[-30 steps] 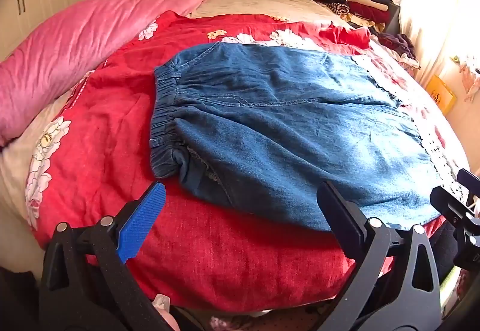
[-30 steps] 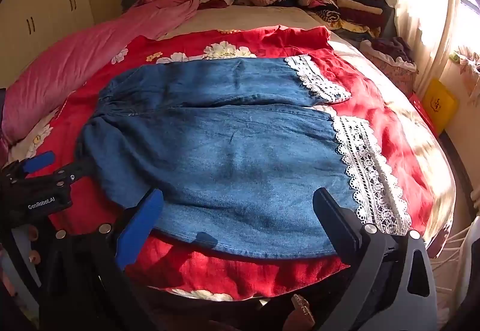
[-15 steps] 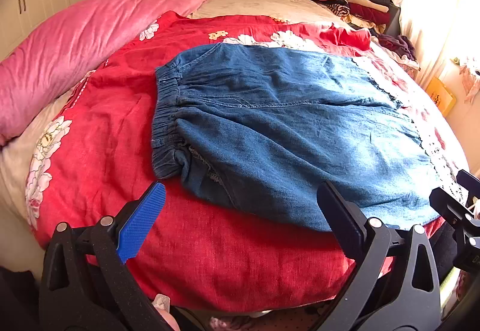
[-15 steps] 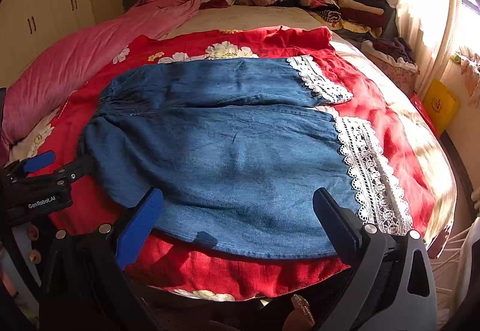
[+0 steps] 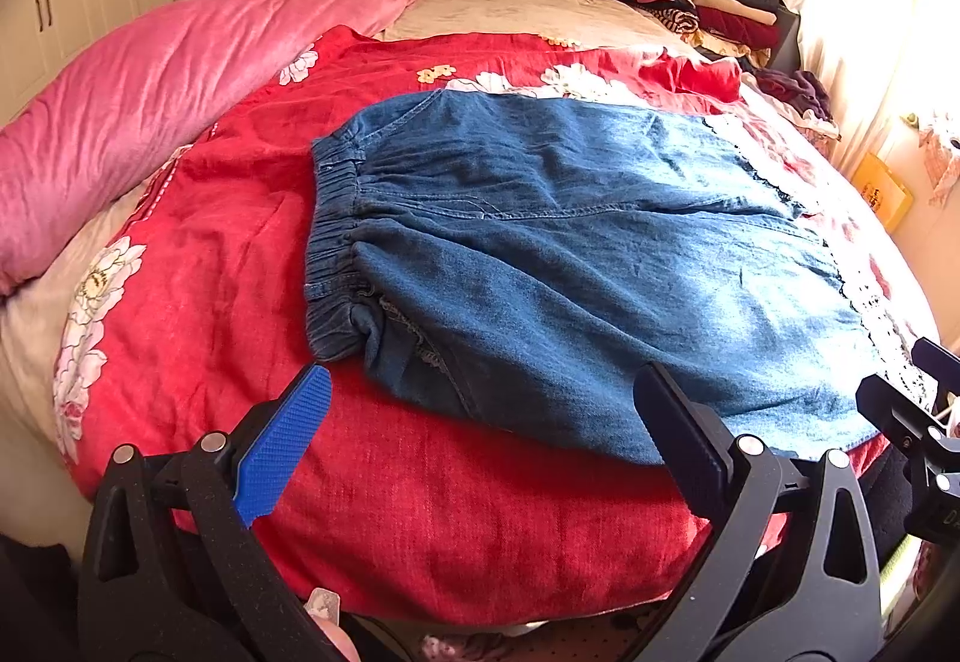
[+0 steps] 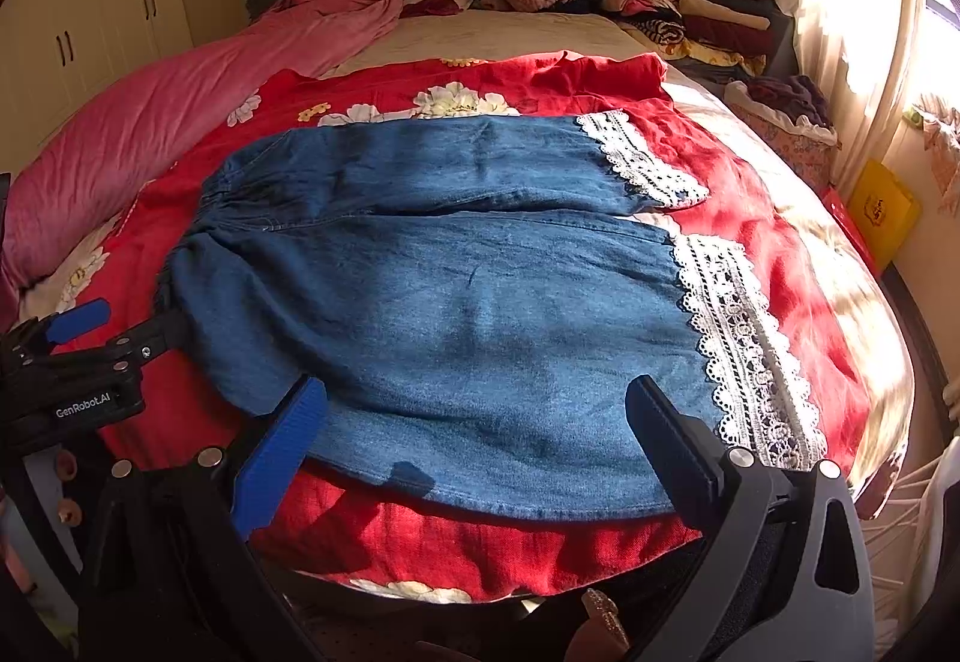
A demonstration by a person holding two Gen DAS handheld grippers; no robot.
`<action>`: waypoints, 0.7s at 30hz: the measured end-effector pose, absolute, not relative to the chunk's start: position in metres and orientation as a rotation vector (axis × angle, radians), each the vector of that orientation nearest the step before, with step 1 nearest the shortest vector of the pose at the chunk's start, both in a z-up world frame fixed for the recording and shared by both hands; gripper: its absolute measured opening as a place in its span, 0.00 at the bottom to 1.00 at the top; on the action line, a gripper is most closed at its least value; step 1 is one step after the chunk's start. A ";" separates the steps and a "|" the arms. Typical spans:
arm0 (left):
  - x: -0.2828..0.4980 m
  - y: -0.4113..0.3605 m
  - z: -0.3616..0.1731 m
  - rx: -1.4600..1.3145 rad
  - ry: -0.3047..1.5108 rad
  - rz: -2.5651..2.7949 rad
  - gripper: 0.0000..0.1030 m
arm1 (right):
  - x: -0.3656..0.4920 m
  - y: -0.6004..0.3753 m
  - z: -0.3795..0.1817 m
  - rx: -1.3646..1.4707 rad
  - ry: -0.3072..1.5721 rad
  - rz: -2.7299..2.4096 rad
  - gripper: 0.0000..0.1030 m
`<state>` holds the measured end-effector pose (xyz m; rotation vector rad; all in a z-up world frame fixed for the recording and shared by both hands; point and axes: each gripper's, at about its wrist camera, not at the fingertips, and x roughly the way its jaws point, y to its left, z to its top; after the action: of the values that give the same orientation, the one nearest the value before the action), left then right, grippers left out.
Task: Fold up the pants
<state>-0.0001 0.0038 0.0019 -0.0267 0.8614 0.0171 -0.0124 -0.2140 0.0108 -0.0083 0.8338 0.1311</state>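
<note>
Left wrist view: the left gripper [image 5: 480, 434] hangs released, the pants [image 5: 576, 266] spread flat on the red bedspread [image 5: 228, 254] just ahead. The right gripper [image 6: 474, 440] also gapes empty. Soft, limp denim should drape; pinching the elastic waistband [image 5: 330, 254] and lace hem [image 6: 744, 356] looks surest.

The pants [image 6: 456, 314] are blue denim, wide-legged and short, spread flat and unfolded across the middle of the frame on the bed's red flowered cover [image 6: 780, 272]. The gathered elastic waistband [image 5: 333, 254] lies at the left — bunched and ribbed. Both legs run toward the right side by side, the upper one narrower in view, each ending in a broad white lace hem [image 6: 744, 350]. The cloth lies smooth, with light creases.
</note>
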 end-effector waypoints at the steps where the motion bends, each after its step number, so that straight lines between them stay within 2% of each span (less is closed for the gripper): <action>1: 0.000 0.004 0.002 -0.026 0.861 0.018 0.92 | -0.012 -0.214 0.011 -0.009 0.834 0.131 0.96; 21: 0.000 0.004 0.002 -0.029 0.860 0.018 0.92 | -0.011 -0.209 0.011 0.001 0.836 0.145 0.96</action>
<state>-0.0003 0.0037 0.0018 -0.0286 0.8604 0.0179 -0.0106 -0.2088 0.0108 0.0014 0.8357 0.1448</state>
